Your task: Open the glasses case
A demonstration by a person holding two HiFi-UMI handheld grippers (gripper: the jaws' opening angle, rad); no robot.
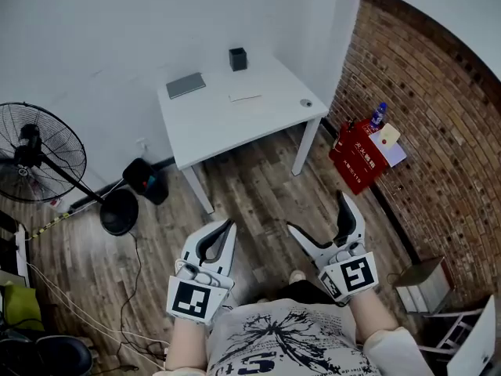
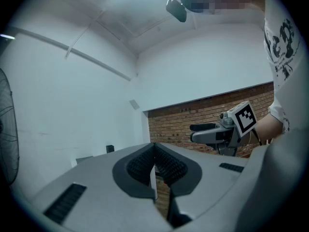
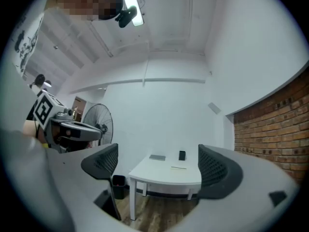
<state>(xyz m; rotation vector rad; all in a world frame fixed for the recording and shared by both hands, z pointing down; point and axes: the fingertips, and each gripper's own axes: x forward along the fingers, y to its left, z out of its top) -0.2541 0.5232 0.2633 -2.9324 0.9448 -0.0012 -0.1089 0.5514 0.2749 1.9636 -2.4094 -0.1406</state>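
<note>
Well ahead, past wooden floor [image 1: 250,186], a white table [image 1: 235,124] bears a flat grey glasses case [image 1: 185,84]; left tongs [image 1: 229,227] closed and empty, right tongs [image 1: 317,212] gaping, empty.

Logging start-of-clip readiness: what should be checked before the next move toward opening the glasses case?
1. Table in view: ok, white table ahead.
2. Which item is the case: cannot tell; a grey flat item and a black box lie on it.
3. Right hand-held gripper open, empty: ok.
4. Left hand-held gripper open: not ok, jaws together, nothing between.
5. Both near the table: not ok, they are held apart from it, over the floor.
</note>
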